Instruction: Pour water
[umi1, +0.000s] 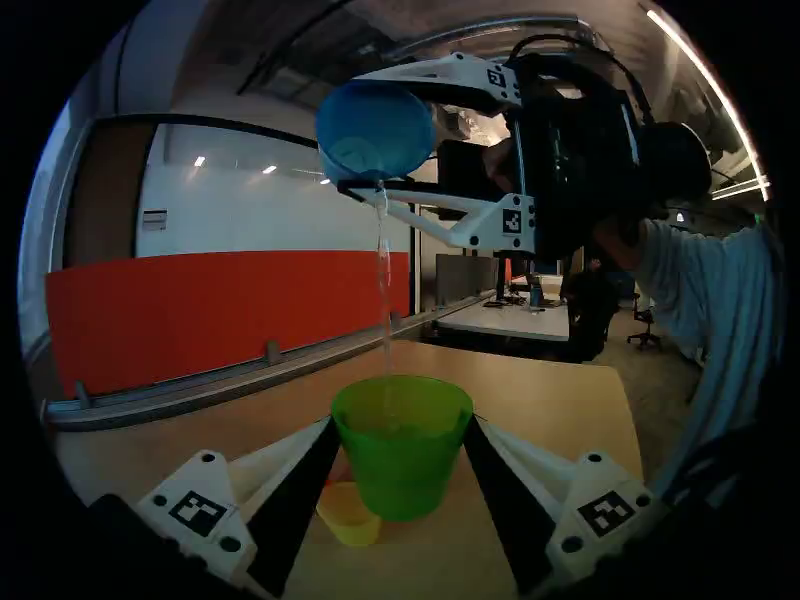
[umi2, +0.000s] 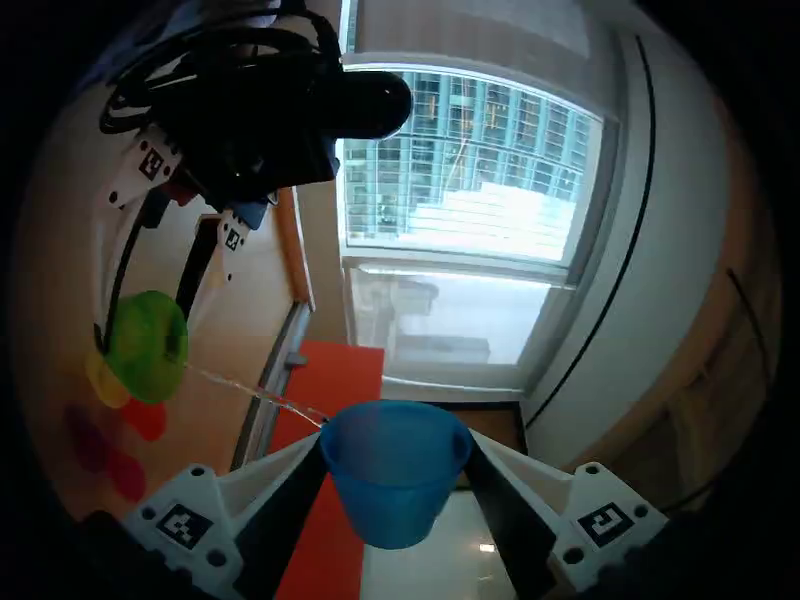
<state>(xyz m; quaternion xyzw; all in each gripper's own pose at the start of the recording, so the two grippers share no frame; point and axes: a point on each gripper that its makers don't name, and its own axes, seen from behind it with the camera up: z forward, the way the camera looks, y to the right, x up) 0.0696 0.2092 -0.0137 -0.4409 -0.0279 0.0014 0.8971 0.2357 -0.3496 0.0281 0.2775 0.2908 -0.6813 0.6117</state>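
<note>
In the left gripper view my left gripper (umi1: 401, 450) is shut on a green cup (umi1: 402, 445), held upright just above the wooden table (umi1: 560, 400). High over it my right gripper (umi1: 385, 130) holds a blue cup (umi1: 375, 130) tipped sideways. A thin stream of water (umi1: 382, 280) falls from the blue cup into the green one. In the right gripper view my right gripper (umi2: 395, 485) is shut on the blue cup (umi2: 395, 480). From its rim the water (umi2: 255, 392) runs to the green cup (umi2: 147, 345), which the left gripper (umi2: 150, 330) holds.
A yellow cup (umi1: 348, 512) lies on the table by the green cup; yellow (umi2: 100, 378), red (umi2: 148, 420) and pink (umi2: 125, 475) cups show near it. An orange wall panel (umi1: 220, 305) and a rail (umi1: 250, 365) border the table's far edge. A person's sleeve (umi1: 715, 300) is at right.
</note>
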